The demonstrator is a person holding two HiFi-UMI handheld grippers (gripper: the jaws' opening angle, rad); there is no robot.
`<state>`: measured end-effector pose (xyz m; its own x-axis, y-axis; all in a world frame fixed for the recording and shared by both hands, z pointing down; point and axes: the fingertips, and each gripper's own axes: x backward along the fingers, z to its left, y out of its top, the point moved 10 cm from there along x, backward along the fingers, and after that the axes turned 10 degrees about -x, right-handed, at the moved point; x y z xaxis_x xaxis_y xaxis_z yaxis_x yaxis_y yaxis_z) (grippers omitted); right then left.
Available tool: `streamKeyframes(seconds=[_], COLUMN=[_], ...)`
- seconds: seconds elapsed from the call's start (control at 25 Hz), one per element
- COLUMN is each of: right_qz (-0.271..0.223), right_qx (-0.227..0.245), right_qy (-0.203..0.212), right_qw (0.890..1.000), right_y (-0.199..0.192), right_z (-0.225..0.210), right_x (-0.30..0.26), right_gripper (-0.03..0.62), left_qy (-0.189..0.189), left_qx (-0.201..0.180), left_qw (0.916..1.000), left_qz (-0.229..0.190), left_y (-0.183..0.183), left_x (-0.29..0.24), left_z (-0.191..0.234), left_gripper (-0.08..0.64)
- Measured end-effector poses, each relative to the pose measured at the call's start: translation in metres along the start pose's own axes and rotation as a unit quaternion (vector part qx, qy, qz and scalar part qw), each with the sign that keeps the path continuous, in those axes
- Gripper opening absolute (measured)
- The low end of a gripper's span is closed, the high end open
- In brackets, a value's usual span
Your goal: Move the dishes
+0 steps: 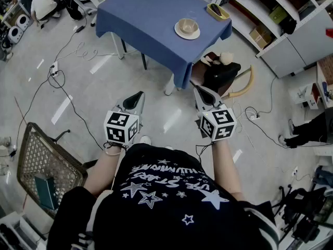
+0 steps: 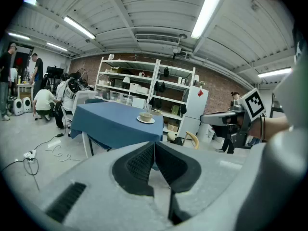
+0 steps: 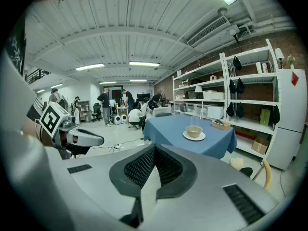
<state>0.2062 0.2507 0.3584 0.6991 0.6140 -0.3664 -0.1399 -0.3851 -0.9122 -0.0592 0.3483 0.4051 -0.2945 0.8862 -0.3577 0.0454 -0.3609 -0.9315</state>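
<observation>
The grey left gripper (image 1: 139, 95) and the grey right gripper (image 1: 197, 90) are both pressed together, with nothing between their jaws. They are side by side in front of the person, well apart from the table with the blue cloth (image 1: 145, 20). On it, a round tan bowl (image 1: 187, 25) sits on a flat white plate (image 1: 179, 34). A small yellow tray (image 1: 217, 10) lies at the table's corner.
</observation>
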Motion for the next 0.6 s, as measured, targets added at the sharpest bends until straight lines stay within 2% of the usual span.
streamKeyframes(seconds=[0.2,0.36,0.48,0.6], right_qz=[0.002,0.009,0.015,0.005], right_qx=[0.010,0.007,0.009,-0.002], right_qy=[0.000,0.001,0.002,-0.003], right_qw=[1.000,1.000,1.000,1.000], right_y=[0.002,0.001,0.001,0.007], right_z=[0.010,0.014,0.014,0.013], right_x=[-0.008,-0.016,-0.022,-0.033], right_gripper=[0.003,0.003,0.003,0.003], left_qy=[-0.009,-0.005,-0.002,0.001], left_qx=[0.014,0.014,0.028,0.035], left_qw=[0.9999,0.9999,0.9996,0.9994], left_qz=[0.001,0.002,0.006,0.007], left_y=[-0.005,-0.007,-0.014,-0.019], left_x=[-0.001,-0.003,-0.001,0.003], left_z=[0.011,0.019,0.023,0.034], left_gripper=[0.021,0.021,0.022,0.021])
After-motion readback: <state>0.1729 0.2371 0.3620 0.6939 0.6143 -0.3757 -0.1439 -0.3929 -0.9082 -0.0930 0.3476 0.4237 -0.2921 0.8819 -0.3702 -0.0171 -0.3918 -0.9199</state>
